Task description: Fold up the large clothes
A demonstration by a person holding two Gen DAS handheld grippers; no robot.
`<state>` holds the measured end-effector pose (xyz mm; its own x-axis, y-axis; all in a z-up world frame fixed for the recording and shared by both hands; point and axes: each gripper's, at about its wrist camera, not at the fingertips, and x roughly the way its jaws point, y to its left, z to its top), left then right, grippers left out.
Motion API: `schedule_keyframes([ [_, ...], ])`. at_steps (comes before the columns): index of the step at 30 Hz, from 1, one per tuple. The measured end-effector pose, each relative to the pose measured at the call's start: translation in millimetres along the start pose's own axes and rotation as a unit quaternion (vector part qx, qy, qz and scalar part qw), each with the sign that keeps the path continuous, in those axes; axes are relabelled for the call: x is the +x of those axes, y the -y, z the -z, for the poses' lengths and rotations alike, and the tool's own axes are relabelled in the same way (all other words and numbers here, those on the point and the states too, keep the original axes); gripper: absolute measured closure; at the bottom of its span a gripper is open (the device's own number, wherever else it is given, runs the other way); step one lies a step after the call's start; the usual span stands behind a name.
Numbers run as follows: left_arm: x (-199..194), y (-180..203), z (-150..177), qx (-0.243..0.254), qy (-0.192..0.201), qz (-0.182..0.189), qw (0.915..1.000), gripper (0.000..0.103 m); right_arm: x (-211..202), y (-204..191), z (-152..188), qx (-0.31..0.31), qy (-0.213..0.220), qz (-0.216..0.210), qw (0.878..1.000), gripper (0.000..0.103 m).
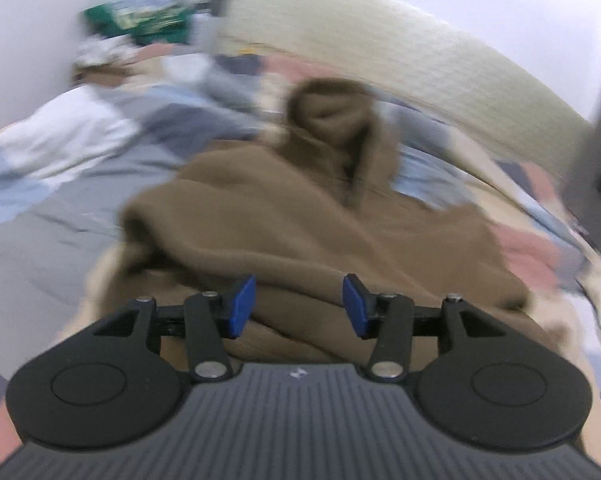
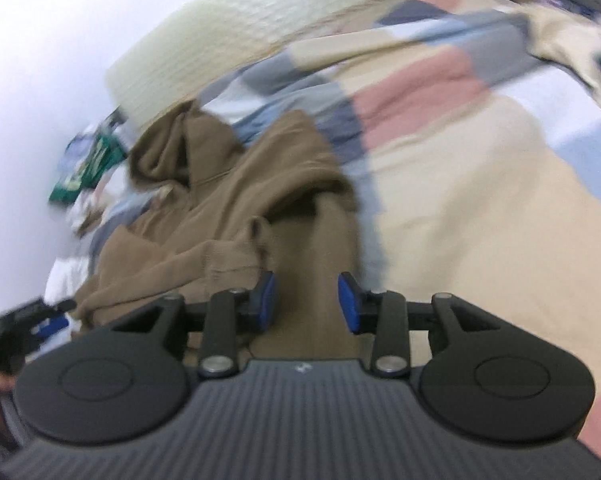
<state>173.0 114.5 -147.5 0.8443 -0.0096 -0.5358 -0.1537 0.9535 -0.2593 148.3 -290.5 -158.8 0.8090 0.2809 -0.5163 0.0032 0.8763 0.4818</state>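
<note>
Brown hoodie bunched on bed ahead of both tools — left tool and right tool released, nothing gripped, likely regrasping.

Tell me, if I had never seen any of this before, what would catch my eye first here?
Probably the brown hoodie, lying rumpled in the middle of a bed with a patchwork cover, its hood toward the cream headboard. Next, the blue-padded left gripper and right gripper, both with jaws apart and nothing pinched, low over the hoodie's near edge. A green garment sits far back by the wall.
</note>
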Motion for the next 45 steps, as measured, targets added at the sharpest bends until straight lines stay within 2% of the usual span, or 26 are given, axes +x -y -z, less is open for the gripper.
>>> schedule_keyframes([
  [2,-5,28,14,0.012,-0.024,0.045,0.9986,0.049,-14,8,0,0.018,0.014,0.010,1.000,0.065],
  [5,-5,75,42,0.030,-0.076,0.124,0.9889,0.049,-29,19,0,0.045,0.036,0.003,0.998,0.065],
  [7,-4,113,65,0.059,-0.110,0.172,0.9772,0.049,-33,26,-2,0.057,0.046,0.000,0.997,0.065],
  [9,-3,145,86,0.095,-0.131,0.204,0.9655,0.045,-31,32,-5,0.061,0.047,0.000,0.997,0.065],
  [11,3,176,107,0.133,-0.154,0.238,0.9498,0.040,-26,43,-7,0.076,0.044,0.001,0.996,0.065],
  [13,8,200,127,0.172,-0.171,0.250,0.9374,0.040,-22,52,-9,0.095,0.040,0.000,0.995,0.065],
  [16,11,226,154,0.240,-0.167,0.233,0.9275,0.040,-21,64,-10,0.120,0.038,-0.010,0.992,0.064],
  [18,11,234,165,0.278,-0.145,0.215,0.9250,0.054,-19,68,-11,0.127,0.035,-0.015,0.991,0.065],
  [19,9,233,164,0.283,-0.135,0.212,0.9255,0.068,-18,69,-10,0.127,0.032,-0.018,0.991,0.065],
  [20,9,229,159,0.273,-0.130,0.210,0.9298,0.082,-15,69,-10,0.127,0.026,-0.024,0.991,0.064],
  [22,13,211,138,0.213,-0.134,0.220,0.9425,0.087,-9,67,-9,0.129,0.008,-0.042,0.991,0.064],
  [25,19,179,102,0.126,-0.129,0.241,0.9537,0.089,-1,57,-7,0.113,-0.017,-0.066,0.991,0.062],
  [28,28,142,70,0.036,-0.123,0.254,0.9588,0.089,5,42,-3,0.088,-0.037,-0.105,0.990,0.044],
  [30,39,114,55,-0.024,-0.123,0.259,0.9577,0.089,10,33,1,0.084,-0.056,-0.142,0.985,0.042],
  [32,52,94,45,-0.075,-0.138,0.274,0.9489,0.089,17,24,8,0.081,-0.081,-0.175,0.978,0.042],
  [35,61,76,41,-0.120,-0.157,0.285,0.9378,0.089,27,4,19,0.055,-0.111,-0.208,0.970,0.042],
  [38,65,70,39,-0.135,-0.161,0.288,0.9342,0.089,35,-17,29,0.023,-0.131,-0.246,0.960,0.035],
  [39,65,70,40,-0.142,-0.160,0.287,0.9338,0.089,37,-24,31,0.009,-0.129,-0.240,0.962,0.035],
  [42,70,56,36,-0.177,-0.151,0.284,0.9303,0.089,41,-30,35,-0.015,-0.109,-0.187,0.976,0.034],
  [45,64,52,29,-0.178,-0.134,0.275,0.9352,0.090,44,-23,34,-0.004,-0.108,-0.179,0.978,0.034],
])
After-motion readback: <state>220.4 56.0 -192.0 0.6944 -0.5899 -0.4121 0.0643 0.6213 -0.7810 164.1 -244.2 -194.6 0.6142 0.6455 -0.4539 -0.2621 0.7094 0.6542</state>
